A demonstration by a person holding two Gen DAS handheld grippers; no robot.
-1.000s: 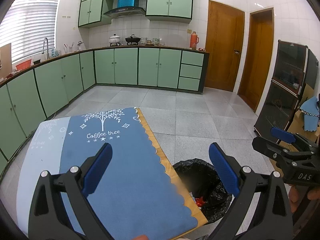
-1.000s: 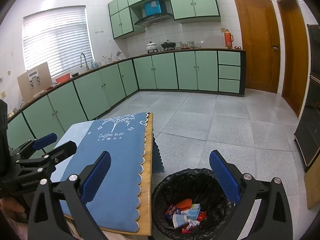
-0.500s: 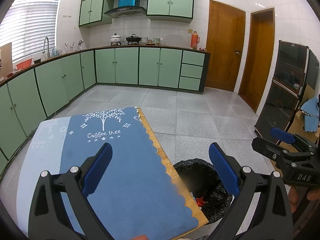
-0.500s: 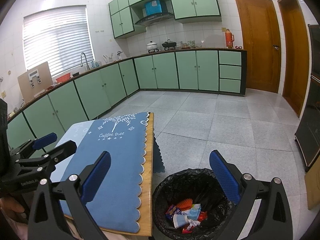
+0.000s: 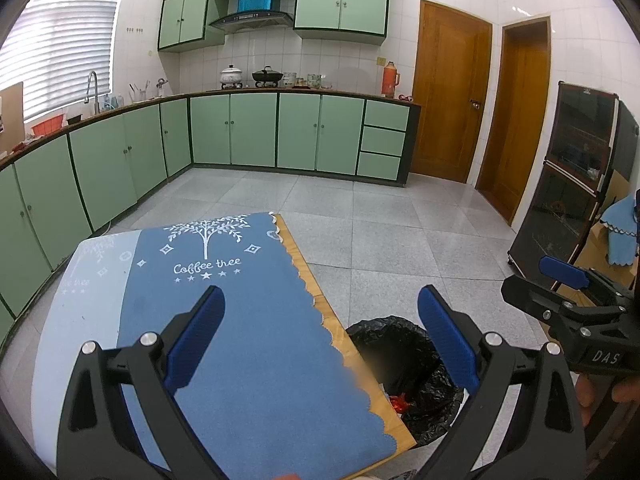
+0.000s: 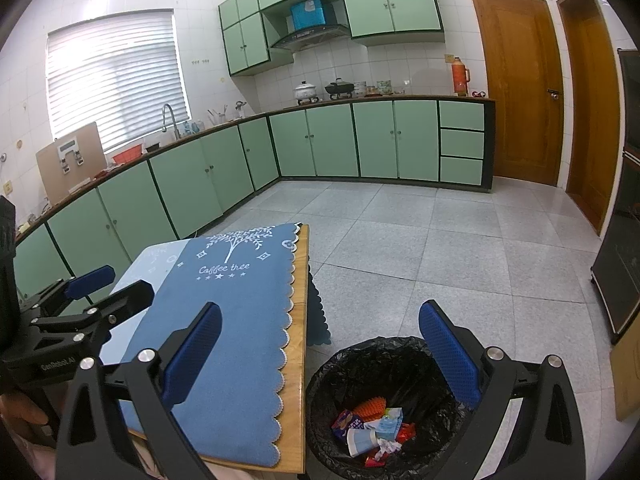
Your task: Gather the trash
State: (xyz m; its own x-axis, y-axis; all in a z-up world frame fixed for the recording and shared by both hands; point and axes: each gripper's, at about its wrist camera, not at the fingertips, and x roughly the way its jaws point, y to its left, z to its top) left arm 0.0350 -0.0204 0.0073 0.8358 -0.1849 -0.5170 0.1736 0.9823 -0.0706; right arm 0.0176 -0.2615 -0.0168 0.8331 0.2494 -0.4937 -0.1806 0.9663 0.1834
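Both grippers hover with jaws wide and nothing between them: the left gripper point(image 5: 318, 334) over the blue cloth point(image 5: 248, 320) on the counter point(image 5: 360, 364), the right gripper point(image 6: 320, 344) over the bin point(image 6: 384, 360) at the counter's right edge. Only the right view shows the trash point(image 6: 374, 426) piled inside; the left view catches a red scrap.

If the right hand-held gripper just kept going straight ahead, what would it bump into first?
Probably nothing soon: the open right hand-held gripper points over the bin at bare floor, with the table to its left. Depth is uncertain.
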